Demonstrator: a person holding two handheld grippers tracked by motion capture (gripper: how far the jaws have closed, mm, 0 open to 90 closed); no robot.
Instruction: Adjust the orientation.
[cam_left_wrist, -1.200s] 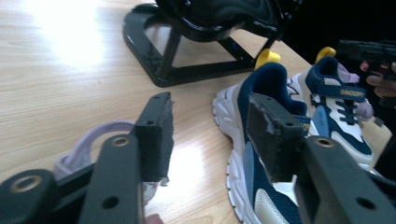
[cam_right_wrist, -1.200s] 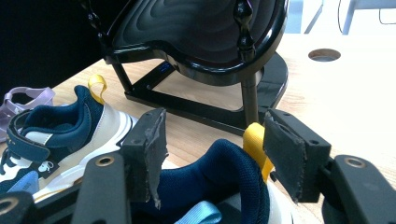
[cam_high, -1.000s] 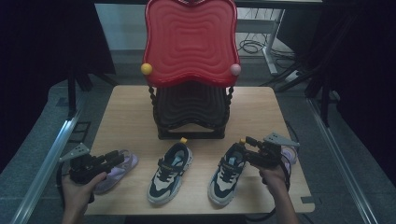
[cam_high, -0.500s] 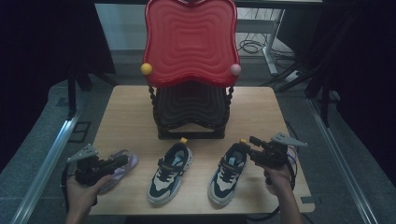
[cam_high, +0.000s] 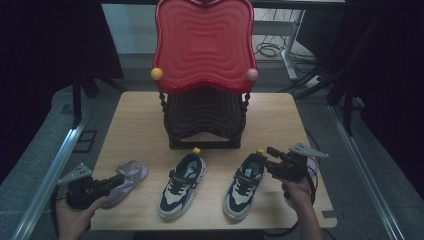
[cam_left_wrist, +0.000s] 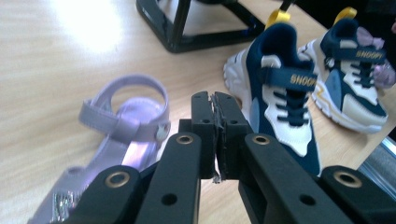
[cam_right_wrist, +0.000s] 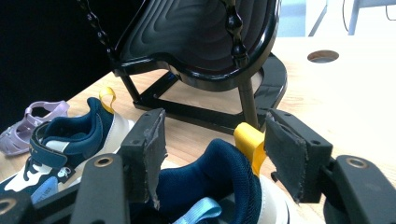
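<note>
In the high view we see our left gripper (cam_high: 117, 181) at the lower left of the frame, lying on a little purple sandal (cam_high: 125, 180). In the left gripper view its jaws have just been closing and are now pressed together with nothing between them. The sandal (cam_left_wrist: 116, 135) lies just left of the jaws there.

Our right gripper (cam_high: 266, 159) is at the lower right of the high view, at the heel of the right sneaker (cam_high: 244, 185). In the right gripper view its jaws are spread wide on each side of the blue heel (cam_right_wrist: 219, 182), beside the yellow loop (cam_right_wrist: 250, 140). The pads do not press on it.

The other sneaker (cam_high: 181, 184) sits in the middle, near the bottom. Behind the shoes, on the wooden table (cam_high: 135, 125), stands a black rack (cam_high: 202, 120) with a red top (cam_high: 202, 45).
</note>
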